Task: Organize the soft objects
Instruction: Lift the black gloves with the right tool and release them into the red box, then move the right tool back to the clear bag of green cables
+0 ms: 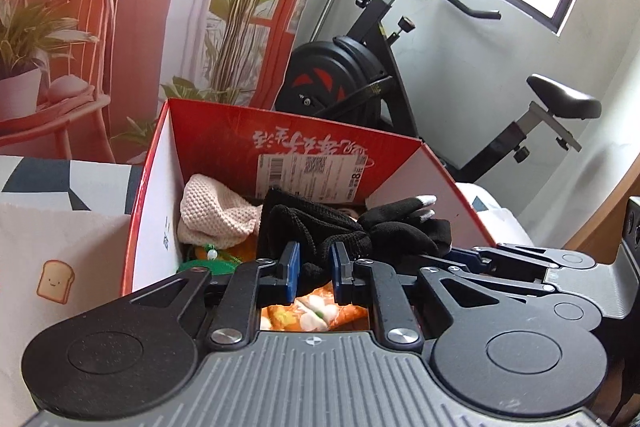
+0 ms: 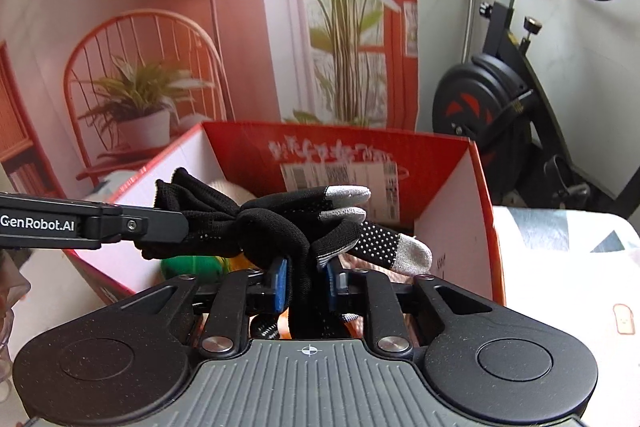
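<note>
The black gloves (image 1: 352, 227) hide most of what lies in the red box (image 1: 152, 211). At the bottom of the left view, the gripper covers part of an orange cloth (image 1: 316, 311). The box label (image 2: 340, 183) is too blurry to read.

A: Black gloves (image 2: 280, 227) centre frame, grey fingertips, tiny white dots on the palm side!

B: The box (image 1: 224, 135) behind: red outside, white walls. Cream knit piece (image 1: 212, 215) at centre left, blue pads (image 1: 292, 267) lower centre.

A: Orange floral fabric (image 1: 312, 311) at the bottom, something green (image 2: 192, 267) lower left.
</note>
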